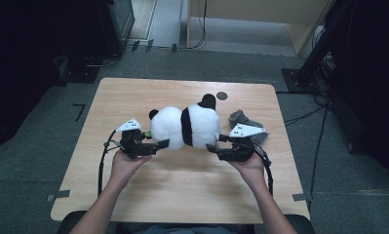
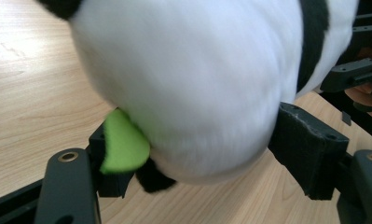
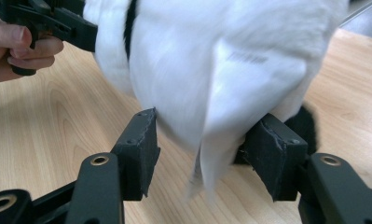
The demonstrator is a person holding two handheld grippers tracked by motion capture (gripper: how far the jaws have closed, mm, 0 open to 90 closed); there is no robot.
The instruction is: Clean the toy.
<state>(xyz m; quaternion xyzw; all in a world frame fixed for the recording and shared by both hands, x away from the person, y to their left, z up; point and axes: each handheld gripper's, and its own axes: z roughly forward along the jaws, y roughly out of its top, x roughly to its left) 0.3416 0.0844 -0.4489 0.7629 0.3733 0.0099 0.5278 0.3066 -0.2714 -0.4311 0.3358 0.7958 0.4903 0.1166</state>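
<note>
**Panda plush held between two grippers**

Nearest, the person's hands hold both tools over the wooden surface point(image 1: 182, 195). The left gripper point(image 1: 159, 145) has its jaws spread around the white head end of the panda plush point(image 1: 184, 126), beside a green felt piece point(image 2: 123, 144); whether the pads press is unclear. The right gripper point(image 1: 212, 147) pinches the plush's rear end, its white label point(image 3: 221, 154) hanging between the jaws. Farther right lies a grey fuzzy object point(image 1: 240, 117); beyond, a dark round mark point(image 1: 222, 96).
</note>
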